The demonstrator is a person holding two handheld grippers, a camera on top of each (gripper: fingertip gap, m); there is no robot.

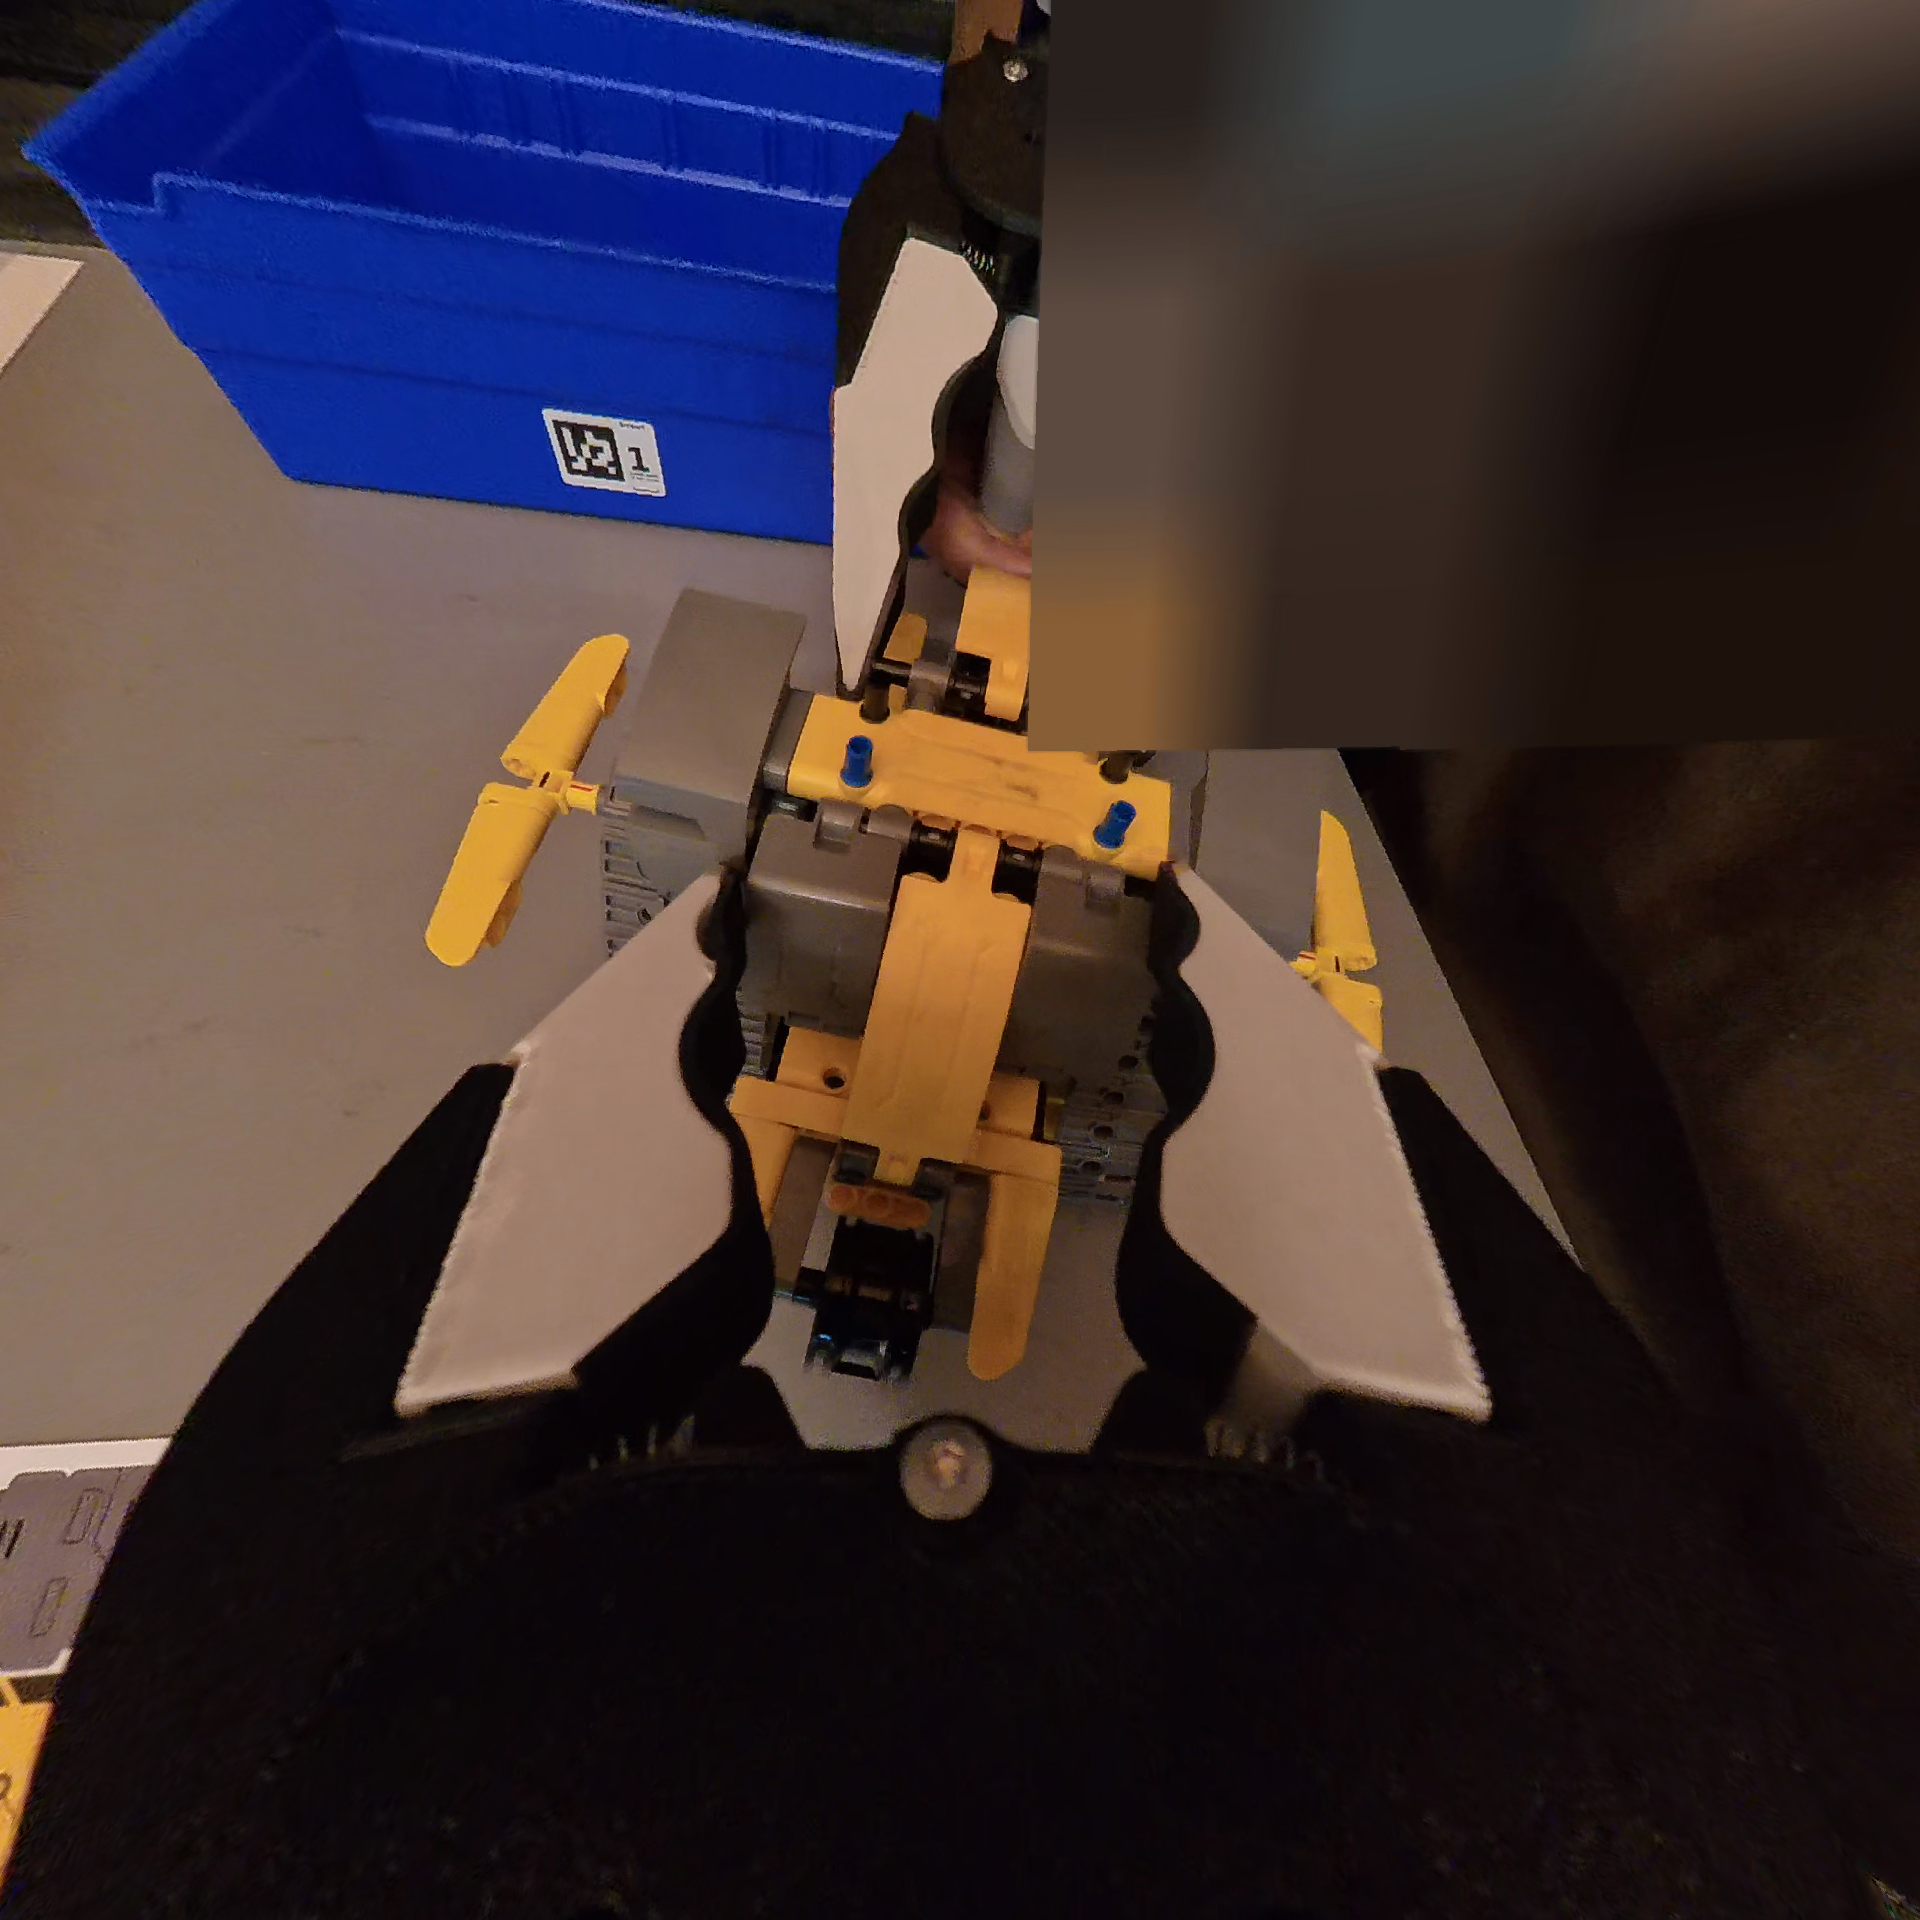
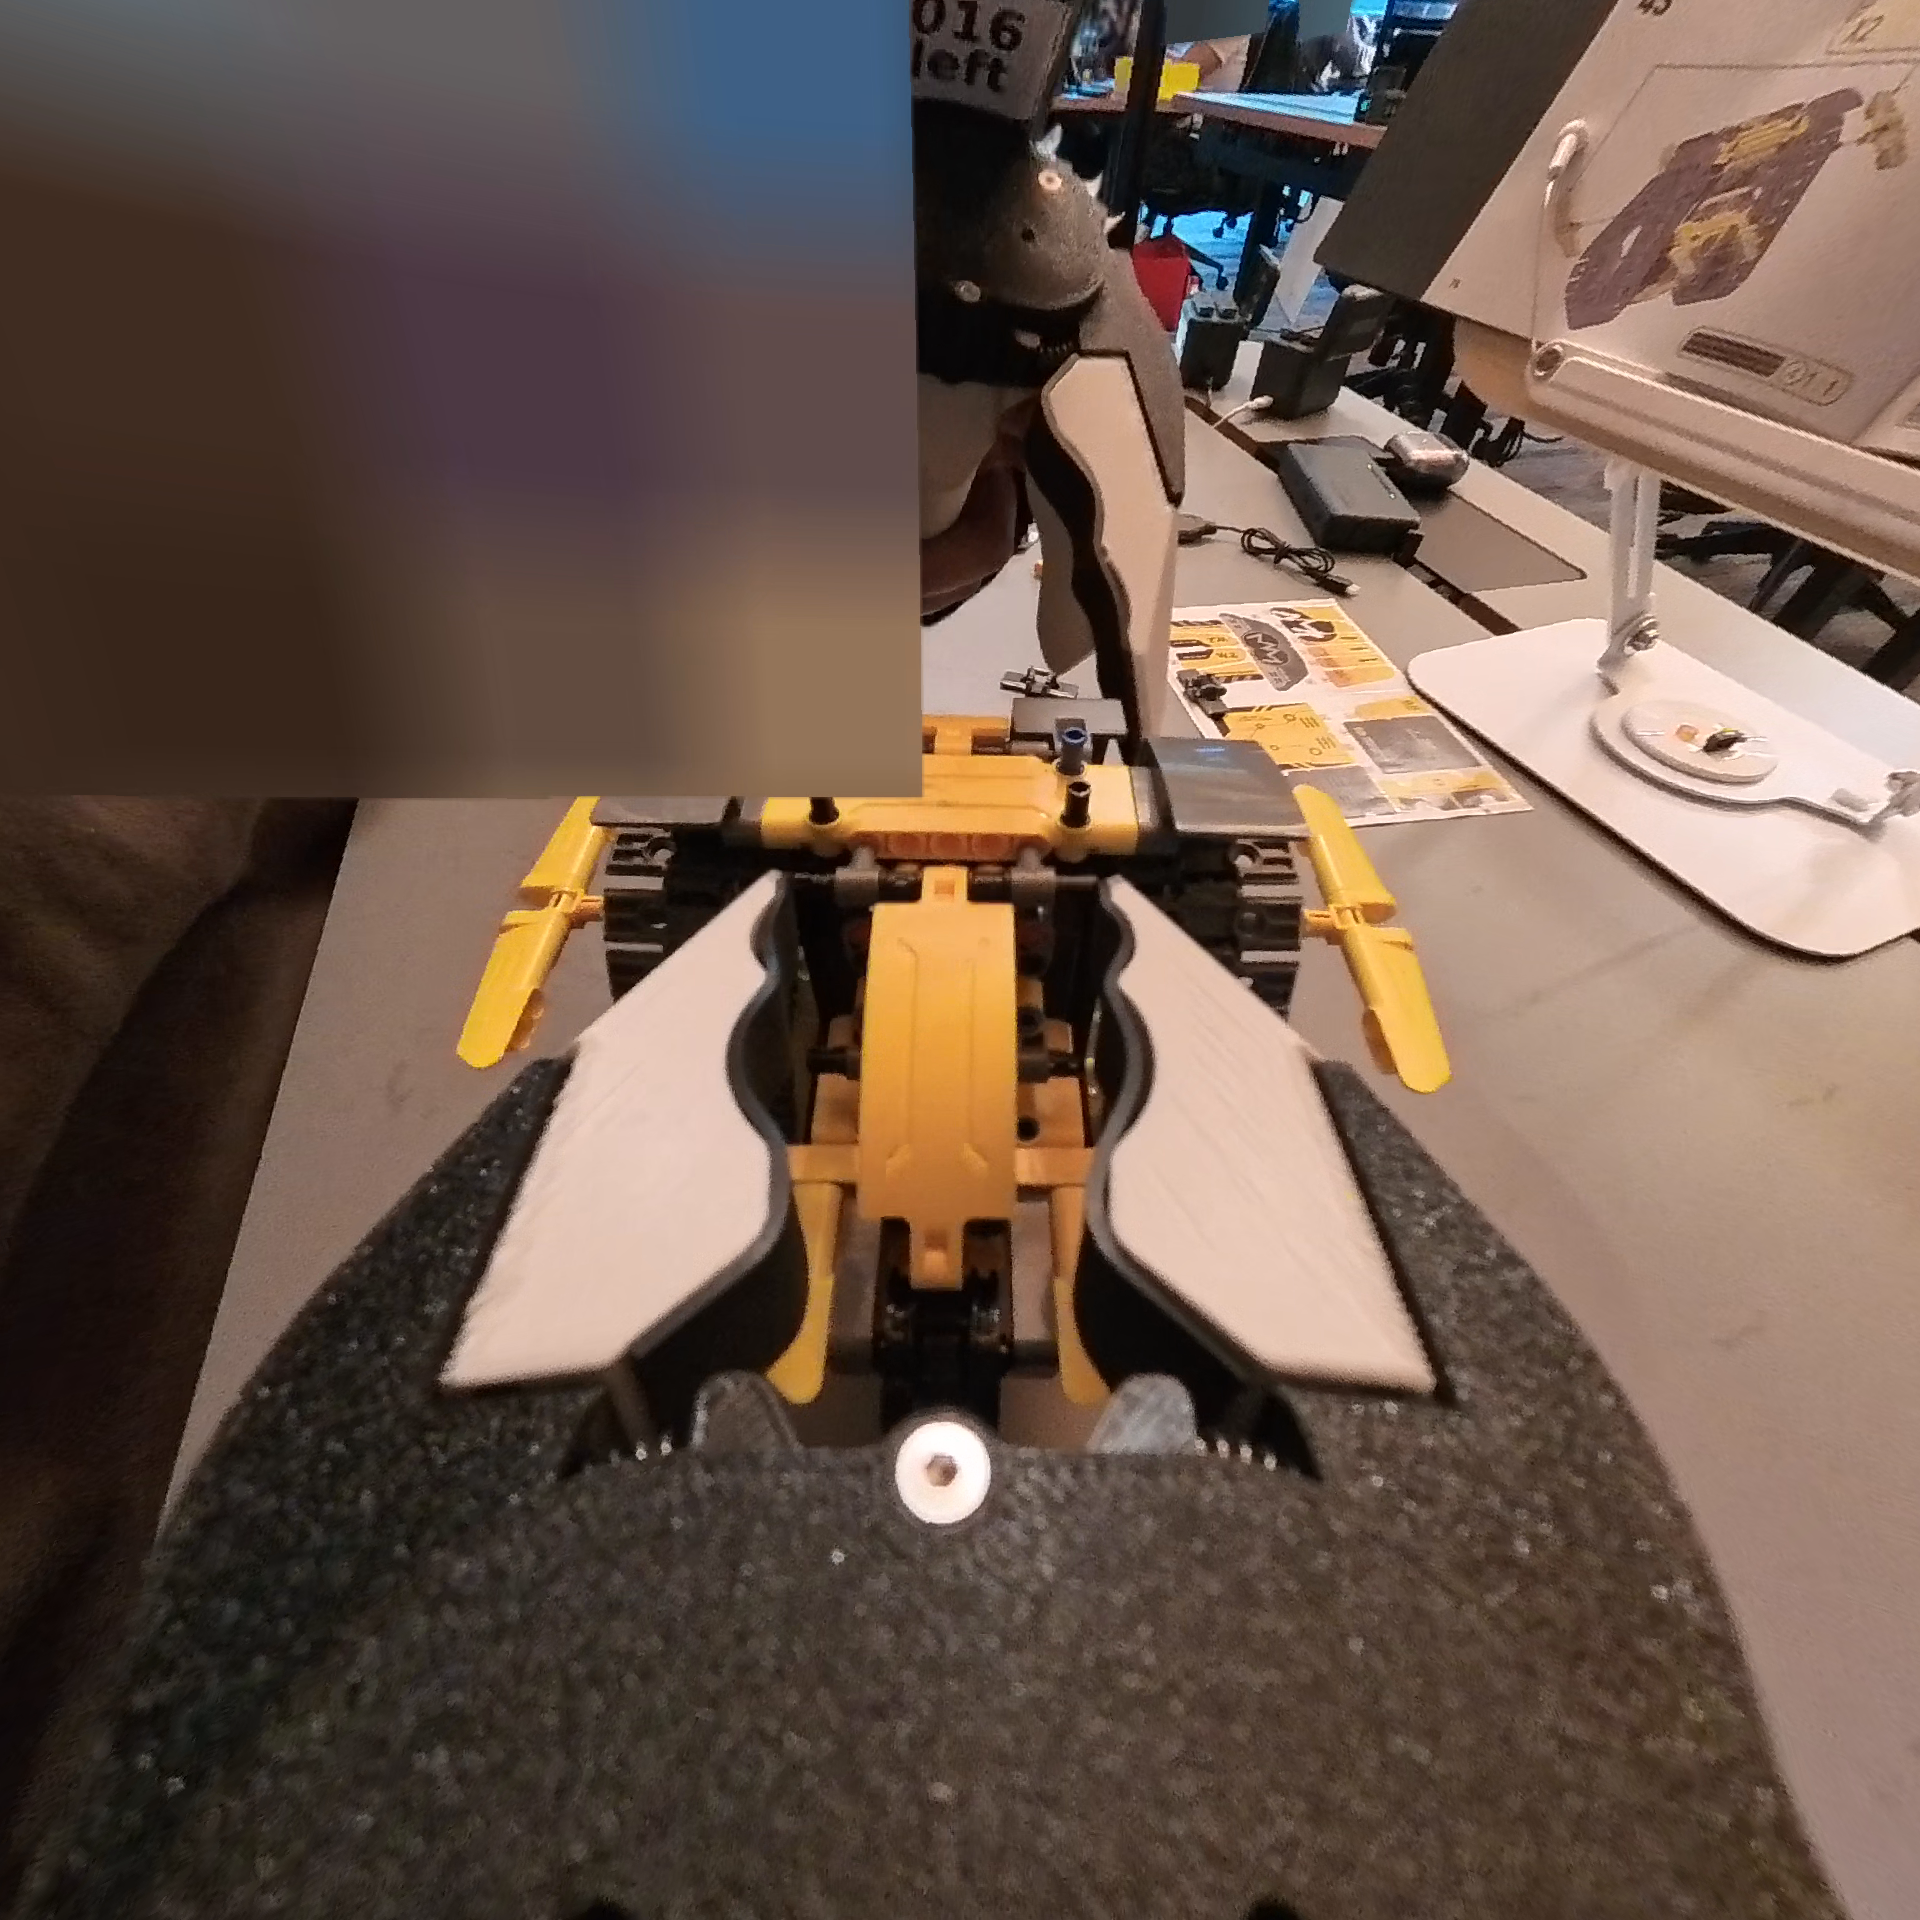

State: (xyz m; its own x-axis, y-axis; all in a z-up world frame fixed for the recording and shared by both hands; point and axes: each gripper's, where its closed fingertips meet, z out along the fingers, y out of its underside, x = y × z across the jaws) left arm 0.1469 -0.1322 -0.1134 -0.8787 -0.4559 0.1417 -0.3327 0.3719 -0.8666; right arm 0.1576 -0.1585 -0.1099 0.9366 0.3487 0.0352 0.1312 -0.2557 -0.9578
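Observation:
A yellow and grey brick-built vehicle model [image 1: 940, 1029] with yellow side blades stands on the grey table. My left gripper [image 1: 951, 894] is shut on its grey body from one end, a finger [image 1: 623, 1101] on each side. My right gripper [image 2: 945, 894] grips the same model [image 2: 940, 1070] from the opposite end, its fingers [image 2: 665, 1143] pressed on the frame between the black tracks. Each gripper shows in the other's view: the right one [image 1: 904, 447] past the model, the left one [image 2: 1122, 540] likewise. Two blue pins [image 1: 857, 762] stick up from the yellow top beam.
A blue plastic bin [image 1: 499, 260] with a square code sticker stands behind the model. A printed sheet [image 2: 1340, 707] lies on the table. A white stand [image 2: 1683, 748] holds an open instruction booklet [image 2: 1714, 208]. Black devices and a cable [image 2: 1351, 488] lie farther back. The grippers' ends are close to 4 centimetres from one another.

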